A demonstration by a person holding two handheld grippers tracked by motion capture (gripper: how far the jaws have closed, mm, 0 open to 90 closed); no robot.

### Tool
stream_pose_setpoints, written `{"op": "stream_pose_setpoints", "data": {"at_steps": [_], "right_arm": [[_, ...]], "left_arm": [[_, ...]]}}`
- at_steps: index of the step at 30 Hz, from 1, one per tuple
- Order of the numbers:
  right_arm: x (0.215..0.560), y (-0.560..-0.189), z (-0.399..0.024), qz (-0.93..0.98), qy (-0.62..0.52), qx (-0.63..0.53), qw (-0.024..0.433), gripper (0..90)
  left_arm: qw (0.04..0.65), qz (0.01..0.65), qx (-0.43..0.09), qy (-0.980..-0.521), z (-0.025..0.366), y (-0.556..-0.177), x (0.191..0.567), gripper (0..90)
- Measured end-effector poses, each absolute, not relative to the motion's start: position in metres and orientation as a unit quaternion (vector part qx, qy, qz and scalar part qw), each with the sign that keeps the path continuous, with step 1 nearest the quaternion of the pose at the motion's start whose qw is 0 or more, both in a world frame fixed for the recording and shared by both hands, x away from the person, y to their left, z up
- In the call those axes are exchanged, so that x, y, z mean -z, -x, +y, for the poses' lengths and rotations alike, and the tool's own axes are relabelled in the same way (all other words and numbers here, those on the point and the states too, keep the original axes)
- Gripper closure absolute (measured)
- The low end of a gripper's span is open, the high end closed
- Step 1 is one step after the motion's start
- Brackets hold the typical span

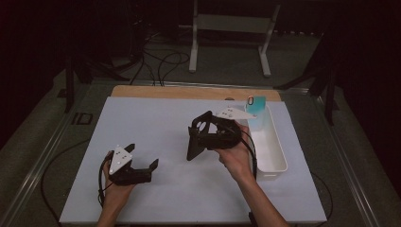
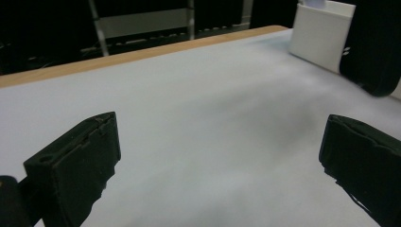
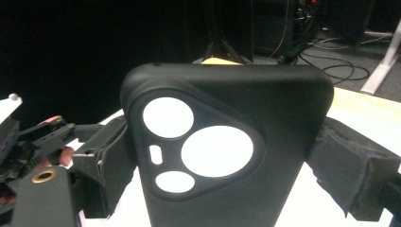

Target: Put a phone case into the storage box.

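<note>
**Phone case held by its edges, other hand free**

While you look down from the high view, your right tongs (image 1: 201, 137) hold a black phone case (image 1: 197, 135) lifted off the white surface (image 1: 156, 123), near its middle, with the case tilted and its lower end pointing down toward the sheet. A white bin (image 1: 276, 163) stands just beside your right hand, with a teal card (image 1: 257, 105) propped at its far end. Your left tongs (image 1: 142, 158) sit low at the near left, spread wide and well apart from the case.

In the left gripper view, those tongs (image 2: 220, 156) stand fully spread with nothing but bare surface between them; the bin's white wall (image 2: 319, 40) shows at the far right.

In the right gripper view, the case (image 3: 231, 142) stands upright between the pads (image 3: 352, 168), which pinch its two long edges just below the cut-out for the lenses. It looks like a light, empty shell with a matte skin, likely rubbery rather than stiff, so expect it to bow if you squeeze hard. Its finish should grip well. Take it across the long edges, clear of the thin web around the lens holes, and bring your left tongs to the lower end if you need it steadied.
</note>
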State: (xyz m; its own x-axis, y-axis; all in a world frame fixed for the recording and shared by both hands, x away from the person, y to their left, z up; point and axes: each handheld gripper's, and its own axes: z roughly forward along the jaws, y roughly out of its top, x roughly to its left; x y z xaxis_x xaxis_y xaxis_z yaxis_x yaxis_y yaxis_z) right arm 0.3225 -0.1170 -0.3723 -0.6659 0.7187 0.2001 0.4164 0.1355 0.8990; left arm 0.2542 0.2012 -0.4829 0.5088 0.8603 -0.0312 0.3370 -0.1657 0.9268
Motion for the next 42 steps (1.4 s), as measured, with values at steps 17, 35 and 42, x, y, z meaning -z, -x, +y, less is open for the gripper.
{"op": "stream_pose_setpoints", "data": {"at_steps": [17,35,42], "right_arm": [[0.357,-0.344,-0.141,0.729,-0.401,-0.525,0.18,13.9],[0.347,-0.373,-0.167,0.713,-0.433,-0.506,0.221,13.9],[0.342,-0.386,-0.178,0.709,-0.443,-0.497,0.234,13.9]], "left_arm": [[0.467,0.428,-0.3,-0.713,0.203,-0.253,0.489,0.3],[0.464,0.433,-0.302,-0.711,0.203,-0.257,0.492,0.5],[0.465,0.431,-0.302,-0.712,0.202,-0.257,0.492,0.5]]}}
